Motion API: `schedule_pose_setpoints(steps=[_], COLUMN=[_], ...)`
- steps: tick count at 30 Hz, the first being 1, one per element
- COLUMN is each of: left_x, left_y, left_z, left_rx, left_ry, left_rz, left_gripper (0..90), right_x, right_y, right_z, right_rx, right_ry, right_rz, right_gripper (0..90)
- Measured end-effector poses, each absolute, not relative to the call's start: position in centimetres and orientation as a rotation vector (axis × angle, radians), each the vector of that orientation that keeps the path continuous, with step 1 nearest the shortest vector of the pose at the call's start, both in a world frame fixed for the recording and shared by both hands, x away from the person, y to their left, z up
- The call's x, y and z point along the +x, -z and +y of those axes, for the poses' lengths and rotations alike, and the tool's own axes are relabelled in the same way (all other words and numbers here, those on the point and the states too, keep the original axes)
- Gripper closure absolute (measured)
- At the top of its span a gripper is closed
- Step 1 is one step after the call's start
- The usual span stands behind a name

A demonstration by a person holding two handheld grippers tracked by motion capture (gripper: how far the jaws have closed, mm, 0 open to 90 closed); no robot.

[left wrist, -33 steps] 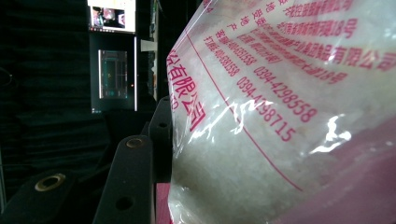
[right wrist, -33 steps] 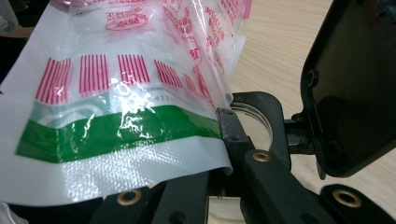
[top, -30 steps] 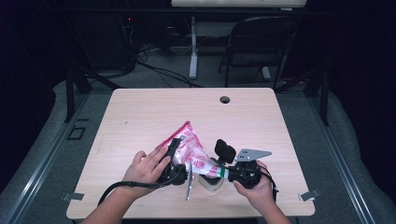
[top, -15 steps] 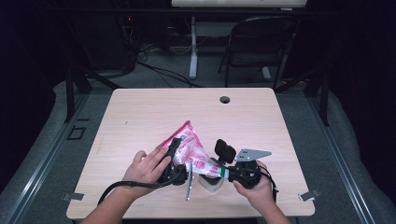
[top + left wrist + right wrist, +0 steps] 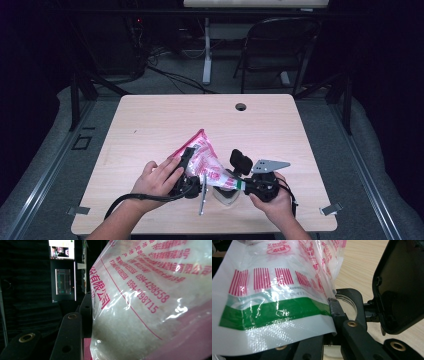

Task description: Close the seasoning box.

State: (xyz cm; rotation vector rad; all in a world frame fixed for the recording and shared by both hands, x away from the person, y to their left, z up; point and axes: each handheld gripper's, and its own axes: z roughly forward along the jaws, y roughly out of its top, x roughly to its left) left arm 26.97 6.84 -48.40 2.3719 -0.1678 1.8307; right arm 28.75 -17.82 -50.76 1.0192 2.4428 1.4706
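crinkly printed plastic bag (image 5: 207, 162) of white granules

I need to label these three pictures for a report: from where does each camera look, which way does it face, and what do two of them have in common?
High view: fixed above the person's side, facing forward and down on the table; both hands, left gripper, right gripper.
Left gripper view: rides the left gripper, faces along its jaws; one black jaw beside the plastic bag of white grains.
Right gripper view: rides the right gripper, faces along its jaws at the bag's green-striped edge.
Shared: the same bag appears in all three.
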Motion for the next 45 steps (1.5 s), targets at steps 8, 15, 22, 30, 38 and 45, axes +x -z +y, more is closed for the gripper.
schedule_pose_setpoints(steps=[8,15,22,30,38,45], left_x=[26.94,26.93,26.91,26.93,26.93,26.98], left_y=[48.31,48.24,48.25,48.24,48.16,48.07], left_z=[6.79,6.73,6.68,6.60,6.57,6.45], left_rx=[2.373,2.370,2.369,2.358,2.362,2.363], left_ry=[-1.830,-1.833,-1.830,-1.840,-1.841,-1.838], left_rz=[-0.170,-0.176,-0.171,-0.185,-0.188,-0.191], left_gripper=[59.7,59.8,59.8,60.0,60.2,60.3], right_x=[28.74,28.77,28.80,28.83,28.82,28.85], right_y=[50.77,50.79,50.81,50.88,50.89,50.86], right_z=[-17.80,-17.83,-17.88,-17.92,-17.92,-18.01], right_rx=[1.020,1.022,1.024,1.031,1.032,1.036], right_ry=[-1.466,-1.467,-1.466,-1.463,-1.462,-1.466], right_rz=[2.444,2.442,2.441,2.442,2.441,2.429], right_gripper=[90.0,90.0,90.0,90.0,90.0,90.0])
